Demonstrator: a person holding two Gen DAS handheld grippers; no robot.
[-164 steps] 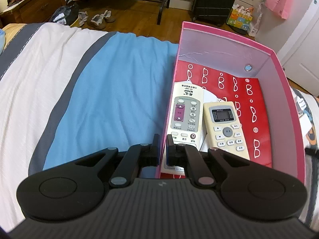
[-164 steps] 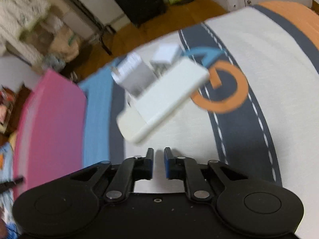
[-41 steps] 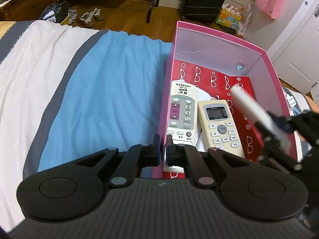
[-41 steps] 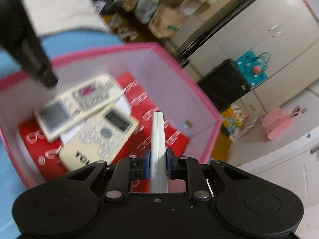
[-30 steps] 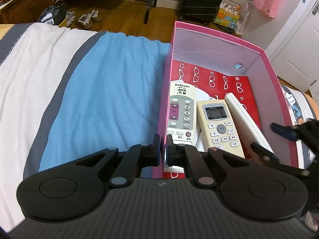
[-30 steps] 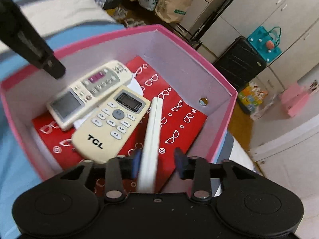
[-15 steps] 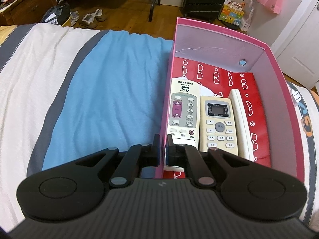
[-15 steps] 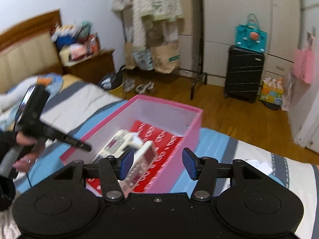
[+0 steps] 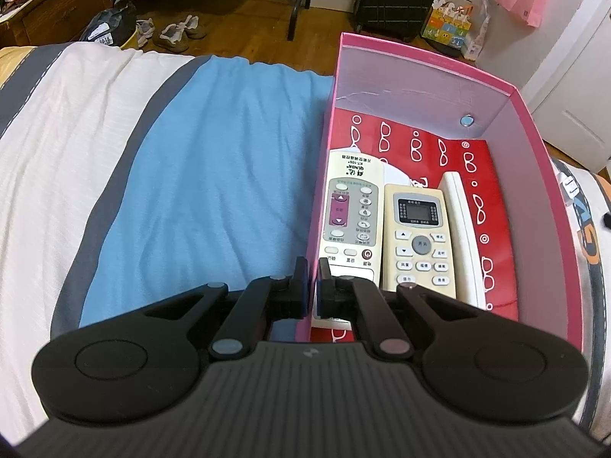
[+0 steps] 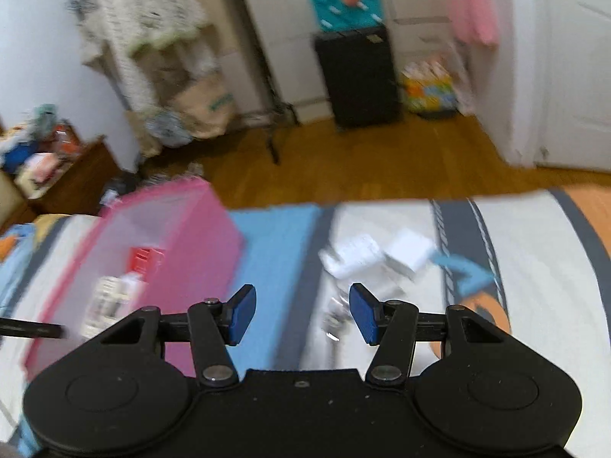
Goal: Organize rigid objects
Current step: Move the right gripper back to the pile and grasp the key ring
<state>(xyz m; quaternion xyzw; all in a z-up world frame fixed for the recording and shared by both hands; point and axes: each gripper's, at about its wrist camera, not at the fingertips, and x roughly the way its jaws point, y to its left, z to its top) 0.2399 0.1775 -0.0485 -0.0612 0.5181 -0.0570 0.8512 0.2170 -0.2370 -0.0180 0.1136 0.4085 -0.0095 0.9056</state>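
Progress: three remotes (image 9: 418, 242) lie side by side in the pink box (image 9: 550, 206) on the bed. Left gripper (image 9: 312, 282) clamps the box wall, jaws narrow. Right gripper (image 10: 302, 313), jaws wide and empty, faces white chargers (image 10: 376, 255) not yet boxed.

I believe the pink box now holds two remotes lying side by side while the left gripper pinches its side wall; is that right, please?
Not quite: the pink box holds three remotes. The grey-panel remote, the cream remote and a plain white remote lie side by side, as the left wrist view shows. The left gripper does have its jaws closed on the side wall.
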